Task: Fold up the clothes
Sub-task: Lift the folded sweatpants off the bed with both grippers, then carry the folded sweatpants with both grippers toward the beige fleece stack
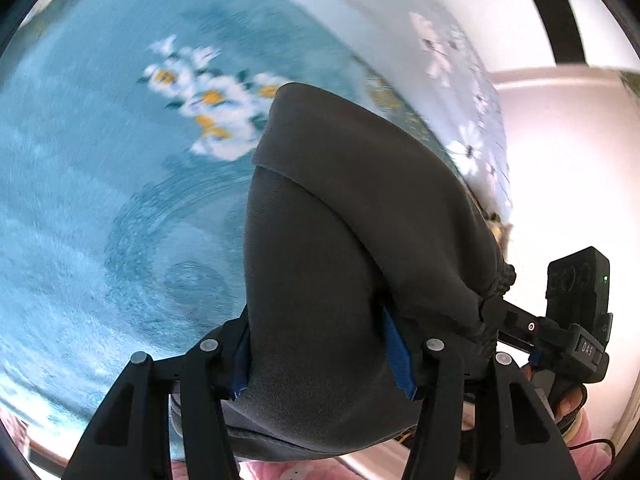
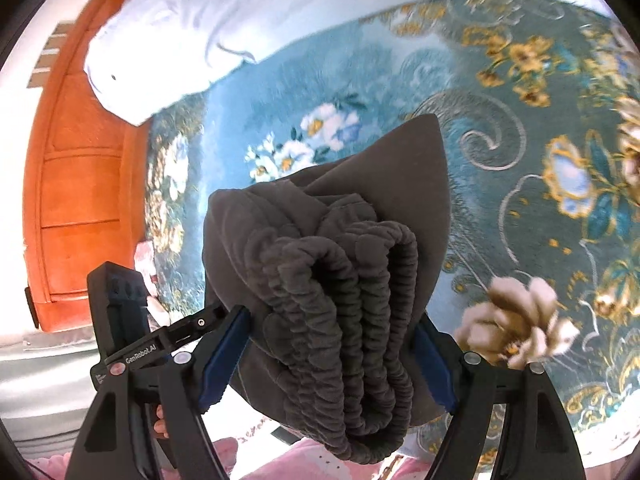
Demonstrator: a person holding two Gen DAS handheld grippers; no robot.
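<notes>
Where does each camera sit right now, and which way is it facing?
Left wrist: on the left hand-held gripper, looking down along its fingers at the dark grey garment over the blue floral blanket; the right hand-held gripper shows at right.
Right wrist: on the right hand-held gripper, looking down at the garment's bunched elastic waistband; the left hand-held gripper shows at left.
Shared: the garment, the blanket and white bedding.

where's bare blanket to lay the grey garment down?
Free: teal blanket between the white flower print and gold border. Crowded: white pillow at the wooden headboard. Both jaws hold the grey garment.
</notes>
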